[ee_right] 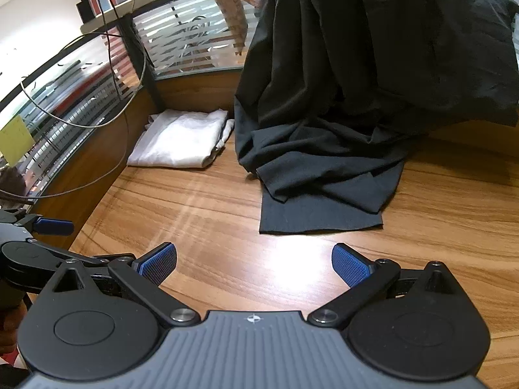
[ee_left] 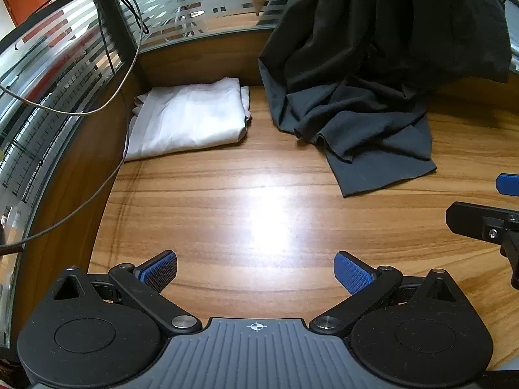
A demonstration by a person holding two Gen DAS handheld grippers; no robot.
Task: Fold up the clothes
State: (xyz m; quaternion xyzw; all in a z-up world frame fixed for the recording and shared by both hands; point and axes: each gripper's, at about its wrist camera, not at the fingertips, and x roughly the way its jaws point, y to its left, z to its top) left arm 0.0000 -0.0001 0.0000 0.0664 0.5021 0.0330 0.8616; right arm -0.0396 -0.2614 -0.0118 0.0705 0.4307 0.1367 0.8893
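Observation:
A dark grey garment [ee_left: 373, 97] hangs crumpled from something at the back right, its lower part spread on the wooden desk [ee_left: 243, 201]. The right wrist view shows the dark garment [ee_right: 340, 113] straight ahead, its hem lying flat just beyond my right gripper [ee_right: 254, 264]. A folded white garment [ee_left: 188, 120] lies in the back left corner; the right wrist view shows the white garment [ee_right: 181, 142] there too. My left gripper [ee_left: 256, 272] hovers open over bare desk, nothing between its blue pads. The right gripper is open as well and holds nothing.
Striped glass partitions [ee_left: 65, 74] wall the desk at the left and back. Loose cables [ee_left: 123, 64] droop along the left partition. The right gripper's finger [ee_left: 506, 184] shows at the right edge of the left wrist view. Bare wood lies in front of both grippers.

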